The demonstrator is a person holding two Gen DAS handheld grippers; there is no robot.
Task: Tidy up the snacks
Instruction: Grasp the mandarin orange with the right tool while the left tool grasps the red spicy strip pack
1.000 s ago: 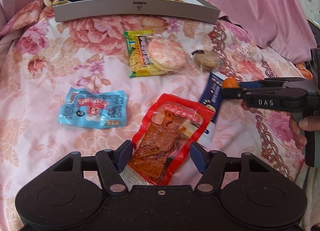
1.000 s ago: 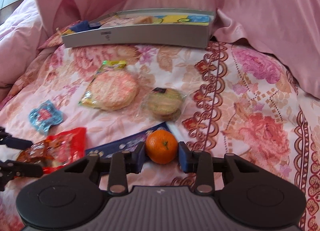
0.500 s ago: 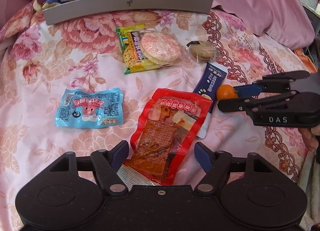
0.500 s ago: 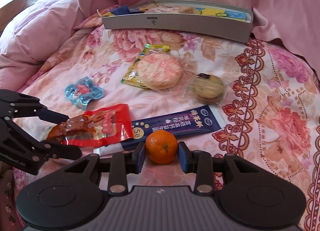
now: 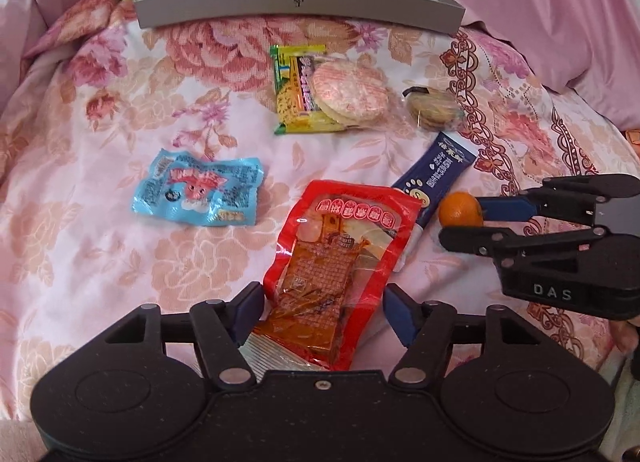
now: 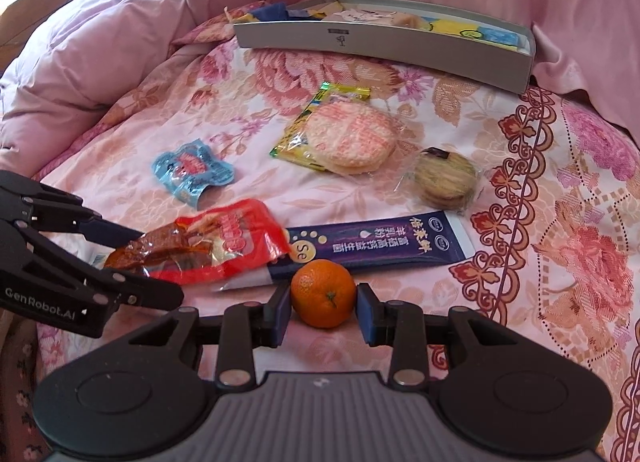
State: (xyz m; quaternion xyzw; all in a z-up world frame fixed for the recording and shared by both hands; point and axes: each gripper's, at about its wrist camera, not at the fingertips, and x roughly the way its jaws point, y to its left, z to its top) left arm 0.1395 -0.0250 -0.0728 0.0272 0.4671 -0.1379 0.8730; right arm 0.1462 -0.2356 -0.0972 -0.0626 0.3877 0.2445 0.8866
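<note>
Five wrapped snacks and one loose fruit lie spread on a flowered bedspread [image 5: 120, 110]. There is one light blue packet [image 5: 198, 191], one red packet [image 5: 340, 258] of brown dried food, one yellow packet [image 5: 298, 90] with a round pink rice cracker lying on it, one clear-wrapped round biscuit [image 5: 434, 108], and one long dark blue stick packet [image 6: 376, 244]. One grey tray [image 5: 300, 8] sits at the far edge of the bedspread, already holding several snacks.

The left gripper [image 5: 322, 308] points steeply down at the near end of the red packet. Its blue fingers have just been spreading and now stand on either side of the packet's lower end, the left pad at the wrapper's edge, the right pad clear of it.

The right gripper [image 6: 323, 304] also slants downward, off to the right of the red packet. Its fingers sit narrow, clamped on the one small orange [image 6: 323, 293], held just above the near end of the blue stick packet.
</note>
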